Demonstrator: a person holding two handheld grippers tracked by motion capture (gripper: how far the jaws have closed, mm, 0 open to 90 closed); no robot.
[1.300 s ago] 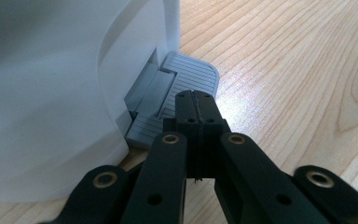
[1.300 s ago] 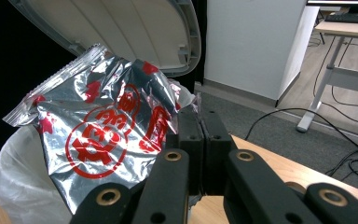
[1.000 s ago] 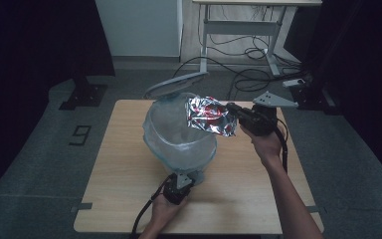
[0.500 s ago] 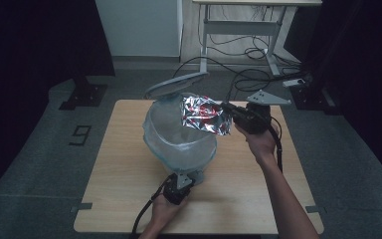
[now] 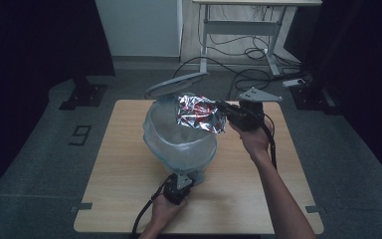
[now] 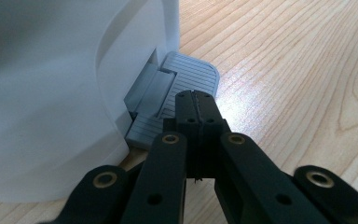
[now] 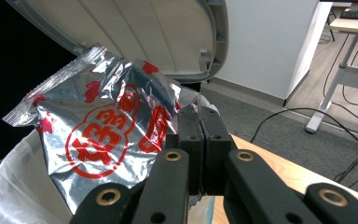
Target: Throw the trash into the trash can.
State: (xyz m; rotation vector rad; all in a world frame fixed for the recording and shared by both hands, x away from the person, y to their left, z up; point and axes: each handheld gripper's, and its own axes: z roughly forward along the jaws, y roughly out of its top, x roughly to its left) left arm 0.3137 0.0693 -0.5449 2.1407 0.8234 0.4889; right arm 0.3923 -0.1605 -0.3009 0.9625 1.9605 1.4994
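Note:
A white pedal bin (image 5: 179,149) with a clear liner stands mid-table, its grey lid (image 5: 175,84) tipped up. My right gripper (image 5: 222,107) is shut on the edge of a crinkled silver foil bag (image 5: 199,113) with red print, which it holds over the bin's right rim. In the right gripper view the foil bag (image 7: 102,135) hangs left of my right gripper (image 7: 200,112), below the raised lid (image 7: 144,32). My left gripper (image 5: 184,179) is at the bin's foot. Its jaws are shut with nothing between them, and my left gripper (image 6: 195,95) rests on the grey ribbed pedal (image 6: 191,77).
The wooden table (image 5: 119,194) has bare room left and right of the bin. The liner (image 7: 9,196) bulges over the bin's rim. Behind the table are a white desk frame (image 5: 206,30) and loose cables (image 5: 248,50) on the floor.
My right gripper has carried the foil bag a little to the left, further over the bin's opening. The left gripper stays on the pedal and the lid stays up.

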